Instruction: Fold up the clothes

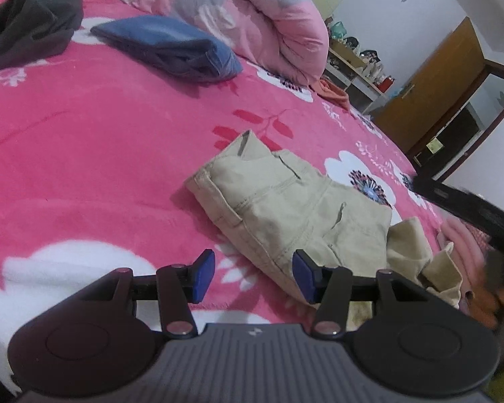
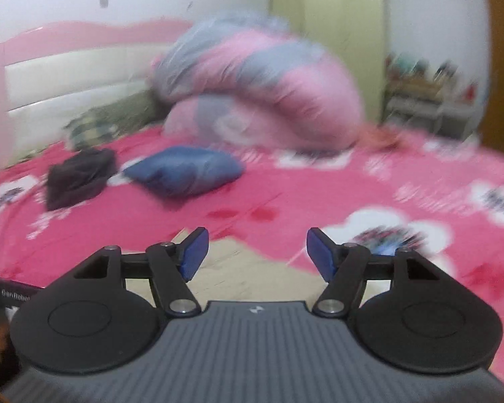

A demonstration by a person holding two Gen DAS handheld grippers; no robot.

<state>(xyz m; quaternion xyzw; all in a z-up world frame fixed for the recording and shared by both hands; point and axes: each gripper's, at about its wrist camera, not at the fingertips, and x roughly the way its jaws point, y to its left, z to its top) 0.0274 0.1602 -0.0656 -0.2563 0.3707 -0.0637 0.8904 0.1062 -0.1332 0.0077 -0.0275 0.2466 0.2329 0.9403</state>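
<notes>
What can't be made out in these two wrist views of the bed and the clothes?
- Left wrist view: the lower end of the beige trousers is hidden behind the left gripper and cut off at the blurred right edge.
- Right wrist view: motion blur smears everything; only a strip of the beige cloth shows above the right gripper.
- Shelf items: too small to identify.
- Dark garment: cut off by the left edge.

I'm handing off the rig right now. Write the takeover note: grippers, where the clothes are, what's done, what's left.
Left gripper: open, empty, at the near edge of the beige trousers.
Right gripper: open, empty, above the same beige cloth; that view is blurred.
Trousers lie partly folded on the pink bedspread, one loose end bunched at the right.
Done: blue jeans folded, further back. The dark garment beside them looks crumpled.
Left: finish the trousers, then likely the dark garment.
</notes>
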